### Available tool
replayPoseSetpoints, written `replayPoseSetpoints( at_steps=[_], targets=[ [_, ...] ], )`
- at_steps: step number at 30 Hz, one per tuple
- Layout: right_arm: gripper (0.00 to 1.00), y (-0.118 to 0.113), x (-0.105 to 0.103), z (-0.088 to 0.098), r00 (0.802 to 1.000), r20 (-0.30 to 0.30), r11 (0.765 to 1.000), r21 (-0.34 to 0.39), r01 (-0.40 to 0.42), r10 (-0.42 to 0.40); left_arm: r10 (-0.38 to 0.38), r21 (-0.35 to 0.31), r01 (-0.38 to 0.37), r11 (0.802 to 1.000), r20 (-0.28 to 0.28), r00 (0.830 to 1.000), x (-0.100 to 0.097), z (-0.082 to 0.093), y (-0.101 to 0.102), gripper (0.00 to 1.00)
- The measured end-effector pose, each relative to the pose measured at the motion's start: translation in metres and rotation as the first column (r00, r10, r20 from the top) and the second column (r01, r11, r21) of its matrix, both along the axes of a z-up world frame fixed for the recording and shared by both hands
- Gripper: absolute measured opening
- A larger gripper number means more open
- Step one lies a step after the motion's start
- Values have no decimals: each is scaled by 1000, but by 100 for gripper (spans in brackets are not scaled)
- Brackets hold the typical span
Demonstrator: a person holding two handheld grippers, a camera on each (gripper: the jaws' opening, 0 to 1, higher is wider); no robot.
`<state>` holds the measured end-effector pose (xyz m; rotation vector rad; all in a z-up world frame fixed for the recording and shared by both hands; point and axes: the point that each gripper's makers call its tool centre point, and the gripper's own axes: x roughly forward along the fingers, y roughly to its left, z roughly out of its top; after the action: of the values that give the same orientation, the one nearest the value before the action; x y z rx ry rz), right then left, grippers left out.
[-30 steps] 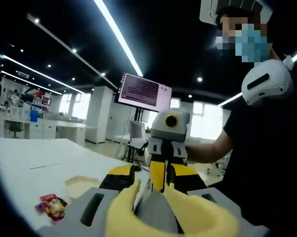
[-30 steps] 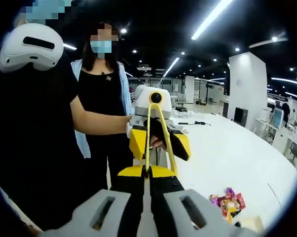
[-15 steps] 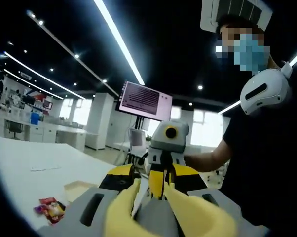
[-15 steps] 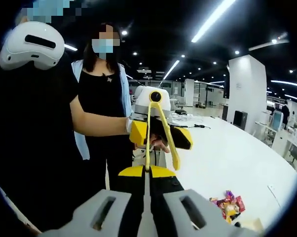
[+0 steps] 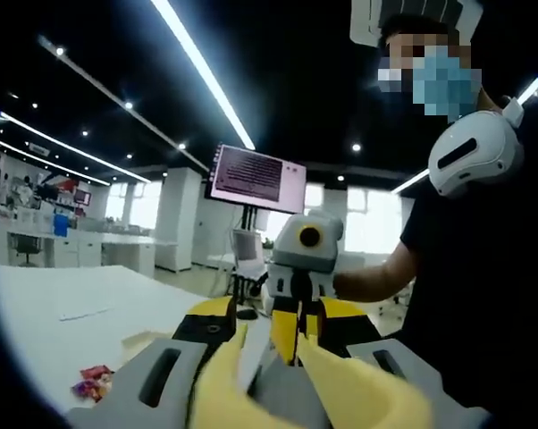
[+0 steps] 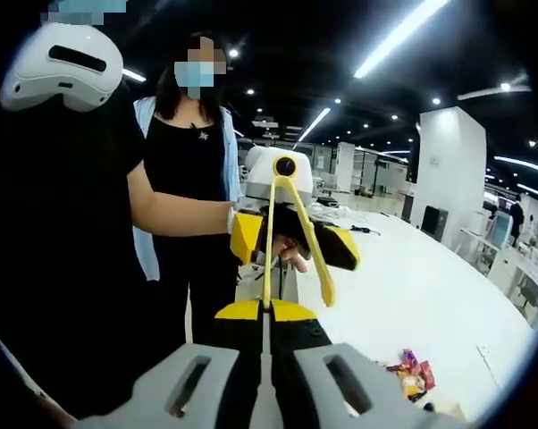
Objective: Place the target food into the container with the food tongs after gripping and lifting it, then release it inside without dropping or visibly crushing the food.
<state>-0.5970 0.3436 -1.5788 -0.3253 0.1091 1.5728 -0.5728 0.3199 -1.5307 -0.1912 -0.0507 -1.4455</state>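
Note:
The yellow food tongs (image 6: 273, 241) hang in the air between my two grippers, which face each other. My right gripper (image 6: 267, 311) is shut on the tip of one tong arm. The other arm's tip (image 6: 326, 295) is free. My left gripper (image 6: 291, 243) holds the hinge end, one jaw on each side of the two arms. In the left gripper view the tongs (image 5: 224, 384) are blurred and close between my left gripper's (image 5: 278, 322) jaws, with the right gripper (image 5: 292, 335) beyond. Wrapped snacks (image 6: 407, 371) (image 5: 92, 382) lie on the white table, near a beige container (image 5: 148, 338).
The white table (image 6: 412, 286) (image 5: 46, 313) runs below both grippers. The person holding them, in a dark shirt, has a white headset (image 5: 470, 152) (image 6: 59, 63) at the shoulder. A second person (image 6: 193, 179) stands behind. A monitor (image 5: 256, 174) stands beyond the table.
The tongs' free arm has swung out a little from the held arm, and the left gripper's jaws stand slightly wider. Both views have shifted a little.

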Motion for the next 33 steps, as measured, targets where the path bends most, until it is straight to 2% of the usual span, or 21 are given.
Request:
replayPoseSetpoints(
  at_steps=[6,11,19,26,33],
  targets=[
    [1,4,-2,-1,1000,17,1000,-5,-2,2,-2,-34,2,999,-10,1000,-4,6,0,35],
    [1,7,-4,0,1000,-6,1000,18,-5,5,6,-51,-6,999,-11,1000,-4,10,0,34],
    [1,6,-5,1,1000,8,1000,15,-2,2,12,-44,-12,999,5,1000,-5,10,1,31],
    [1,5,-6,5,1000,15,1000,17,1,-2,-1,10,1,1000,32,999,-8,7,0,31],
    [1,5,-6,4,995,100,1000,-21,5,-3,1,67,-4,998,42,999,-6,0,1,30]
  ],
)
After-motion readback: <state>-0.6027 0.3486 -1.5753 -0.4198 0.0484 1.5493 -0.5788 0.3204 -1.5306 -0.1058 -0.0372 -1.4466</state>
